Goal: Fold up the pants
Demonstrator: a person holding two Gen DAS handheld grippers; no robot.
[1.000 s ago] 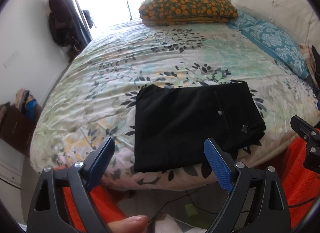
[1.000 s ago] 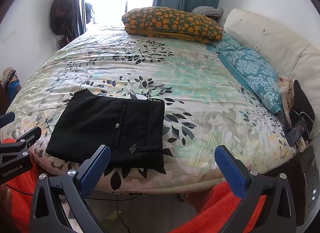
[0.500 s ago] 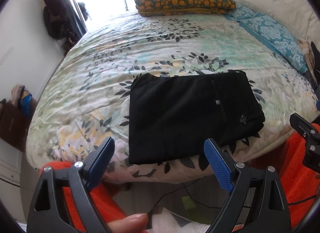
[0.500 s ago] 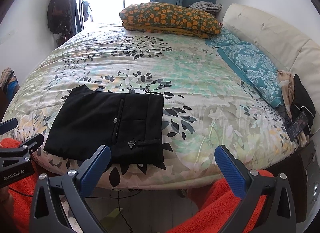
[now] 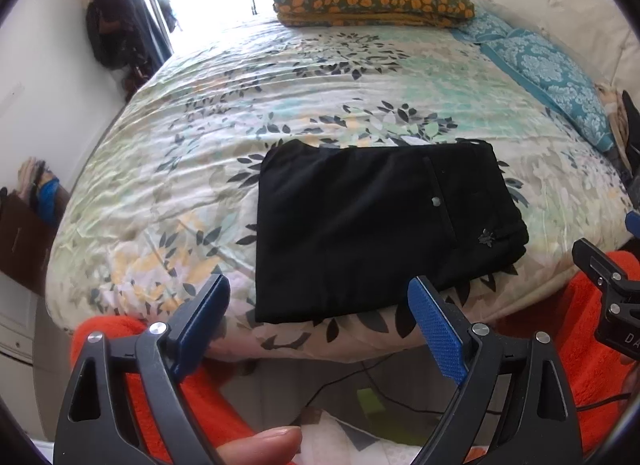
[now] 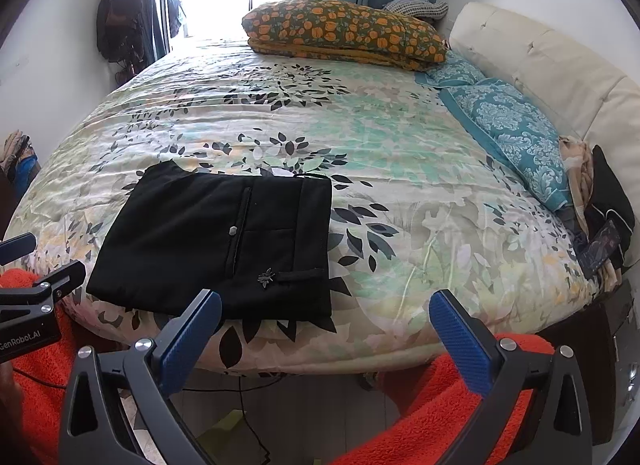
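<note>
Black pants (image 5: pixel 376 225) lie folded into a flat rectangle near the front edge of the bed (image 5: pixel 280 113), with a button and a small metal charm on top. They also show in the right wrist view (image 6: pixel 224 241). My left gripper (image 5: pixel 320 317) is open and empty, held off the bed's edge just in front of the pants. My right gripper (image 6: pixel 328 329) is open and empty, off the edge to the right of the pants. Neither touches the pants.
An orange patterned pillow (image 6: pixel 344 33) lies at the far side. Teal pillows (image 6: pixel 516 133) and a cream headboard (image 6: pixel 560 77) are at right. Clothes and a phone (image 6: pixel 600 241) lie at the right edge. Cables run on the floor below.
Both grippers have drawn slightly back and up from the bed. The pants have not moved. Both grippers stay open.
</note>
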